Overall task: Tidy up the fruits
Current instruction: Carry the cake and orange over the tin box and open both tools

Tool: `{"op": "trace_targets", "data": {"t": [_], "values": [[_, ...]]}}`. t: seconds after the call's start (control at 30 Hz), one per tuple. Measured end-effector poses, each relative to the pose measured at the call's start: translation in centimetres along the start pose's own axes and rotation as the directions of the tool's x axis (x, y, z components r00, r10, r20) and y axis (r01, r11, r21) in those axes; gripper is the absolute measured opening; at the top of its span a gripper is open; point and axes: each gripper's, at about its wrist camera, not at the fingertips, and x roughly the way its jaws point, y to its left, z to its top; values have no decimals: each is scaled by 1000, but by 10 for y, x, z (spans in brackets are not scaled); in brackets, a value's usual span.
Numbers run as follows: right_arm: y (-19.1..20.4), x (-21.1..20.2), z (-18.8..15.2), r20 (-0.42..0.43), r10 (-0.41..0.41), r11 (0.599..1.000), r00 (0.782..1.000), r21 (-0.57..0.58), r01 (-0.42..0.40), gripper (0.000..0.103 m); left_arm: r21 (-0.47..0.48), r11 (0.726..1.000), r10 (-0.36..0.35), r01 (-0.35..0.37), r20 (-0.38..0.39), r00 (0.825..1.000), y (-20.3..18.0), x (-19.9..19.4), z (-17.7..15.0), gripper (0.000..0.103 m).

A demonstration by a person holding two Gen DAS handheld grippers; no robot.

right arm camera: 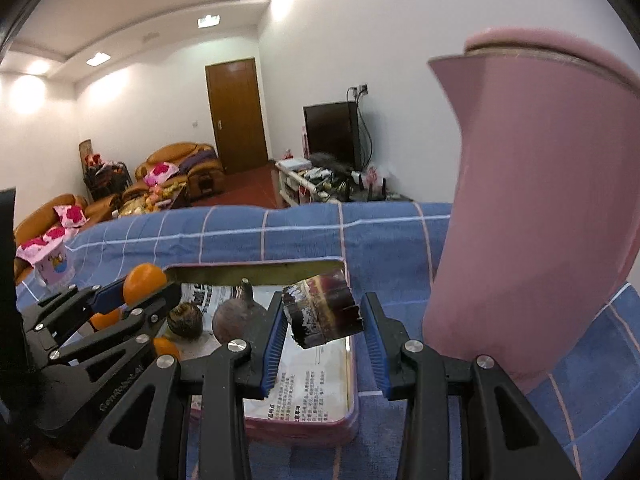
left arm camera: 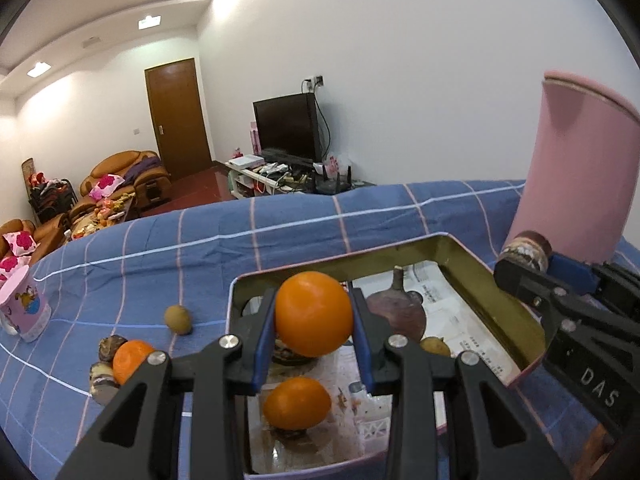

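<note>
My left gripper (left arm camera: 314, 320) is shut on an orange (left arm camera: 313, 314) and holds it above the metal tin (left arm camera: 516, 308); it also shows in the right wrist view (right arm camera: 132, 294). The tin holds a second orange (left arm camera: 297, 403), a dark purple fruit (left arm camera: 396, 310), a small brown fruit (left arm camera: 435, 346) and a newspaper lining. My right gripper (right arm camera: 324, 320) is shut on a dark cylindrical fruit piece (right arm camera: 322, 310) over the tin's right side (right arm camera: 256, 272). Outside the tin, on the blue checked cloth, lie another orange (left arm camera: 130, 358), dark fruits (left arm camera: 112, 347) and a small brown fruit (left arm camera: 178, 319).
A tall pink jug (left arm camera: 576, 172) stands right of the tin, close to my right gripper, and looms in the right wrist view (right arm camera: 532, 208). A pink paper cup (left arm camera: 24, 308) stands at the cloth's left. Sofas, a door and a TV lie beyond the table.
</note>
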Motion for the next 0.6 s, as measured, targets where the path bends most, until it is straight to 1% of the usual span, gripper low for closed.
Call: {"op": "trace_targets", "data": {"t": [0.07, 0.3, 0.4, 0.5, 0.6], "values": [[-2, 3, 0, -10, 4, 1000, 1000, 2, -4, 39, 10, 1000, 9, -9, -12, 1000, -2, 4, -1, 36], [2, 15, -2, -66, 42, 999, 997, -1, -42, 40, 20, 1000, -4, 6, -68, 998, -6, 14, 0, 36], [8, 17, -5, -78, 53, 998, 996, -19, -55, 40, 27, 1000, -6, 8, -79, 997, -7, 15, 0, 36], [6, 16, -5, -73, 55, 998, 996, -15, -56, 40, 22, 1000, -6, 8, -82, 997, -5, 15, 0, 37], [4, 19, -5, -86, 89, 996, 992, 9, -88, 40, 19, 1000, -5, 7, -90, 996, -5, 15, -1, 37]]}}
